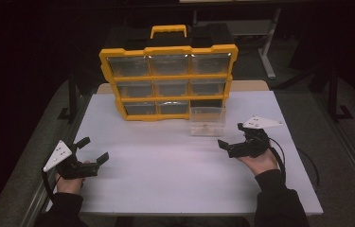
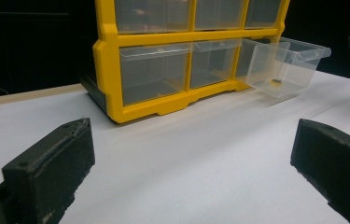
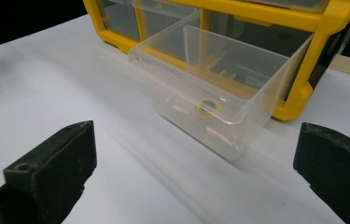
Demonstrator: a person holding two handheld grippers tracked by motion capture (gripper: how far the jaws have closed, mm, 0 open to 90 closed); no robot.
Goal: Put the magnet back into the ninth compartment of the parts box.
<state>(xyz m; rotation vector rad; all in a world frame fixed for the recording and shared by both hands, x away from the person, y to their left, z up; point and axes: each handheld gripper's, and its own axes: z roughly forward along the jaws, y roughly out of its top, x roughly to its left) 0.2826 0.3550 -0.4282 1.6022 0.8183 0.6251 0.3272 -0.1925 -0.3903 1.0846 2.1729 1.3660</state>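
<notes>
A yellow organizer [image 1: 168, 78] with clear drawers stands upright at the back of the white table [image 1: 175, 179]. Its bottom right drawer [image 1: 207, 122] is pulled out onto the table; a small yellowish ring [image 3: 207, 106] lies inside it. That drawer [image 2: 284, 65] also shows at the upper right of the left gripper view, with the organizer [image 2: 112, 74] beside it. My left gripper [image 1: 93, 152] rests open at the table's left front, nothing between its jaws. My right gripper [image 1: 232, 137] is open, just short of the pulled-out drawer [image 3: 210, 93] and apart from it.
Black table frames and a pale stand leg [image 1: 267, 52] sit in the dark behind the organizer. Grey floor lies on both sides. The table's edges run close to each hand.
</notes>
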